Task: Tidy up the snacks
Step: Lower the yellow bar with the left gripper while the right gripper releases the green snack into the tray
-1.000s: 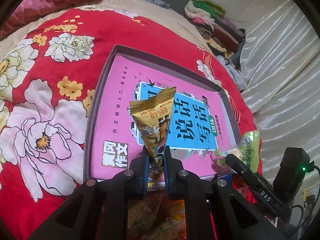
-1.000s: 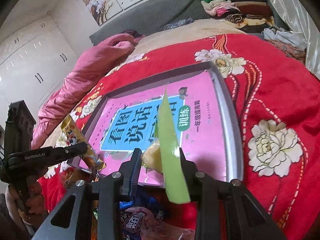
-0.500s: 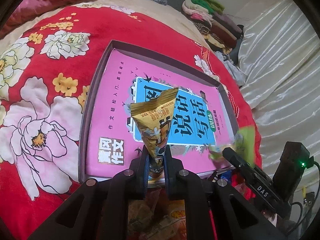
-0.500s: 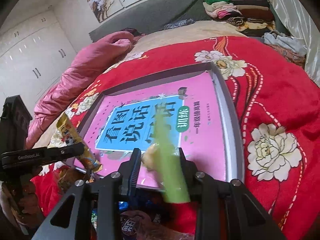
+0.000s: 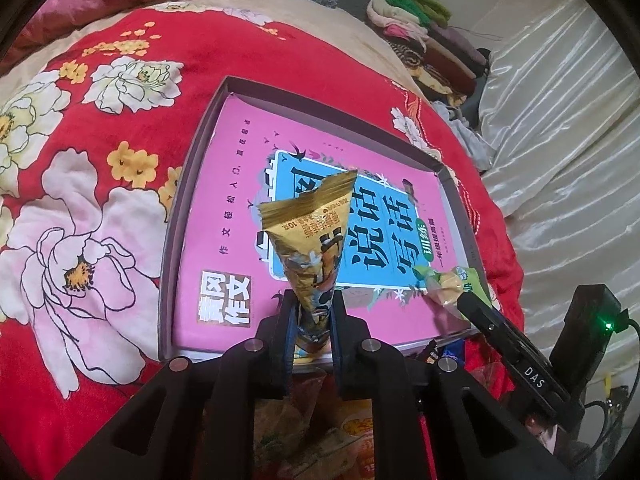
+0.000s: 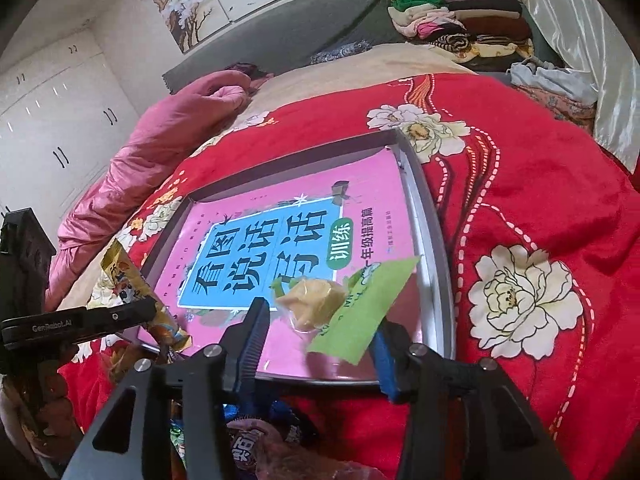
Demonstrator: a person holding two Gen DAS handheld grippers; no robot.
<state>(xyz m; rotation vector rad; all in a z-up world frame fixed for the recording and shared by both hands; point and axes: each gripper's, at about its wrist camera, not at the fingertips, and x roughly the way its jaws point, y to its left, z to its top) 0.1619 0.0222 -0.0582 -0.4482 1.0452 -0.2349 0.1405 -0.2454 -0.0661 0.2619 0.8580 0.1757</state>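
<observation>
A shallow grey tray (image 5: pixel 176 208) lined with a pink book cover (image 5: pixel 240 208) lies on the red floral bedspread. My left gripper (image 5: pixel 313 322) is shut on a gold snack packet (image 5: pixel 310 240), held upright over the tray's near edge; it also shows in the right wrist view (image 6: pixel 132 284). My right gripper (image 6: pixel 320 332) is open. A green snack packet (image 6: pixel 360 304) with a yellow piece lies flat on the tray's near right corner between the jaws. It also shows in the left wrist view (image 5: pixel 452 286).
Several more snack packets (image 6: pixel 248 440) lie in a pile just before the tray's near edge. A pink quilt (image 6: pixel 152 152) lies at the far left. Folded clothes (image 6: pixel 448 20) are stacked at the far right, beside a pale curtain (image 5: pixel 560 128).
My right gripper has opened and let go of the green packet, which tipped from upright to flat on the tray. My left gripper still holds the gold packet and has edged forward.
</observation>
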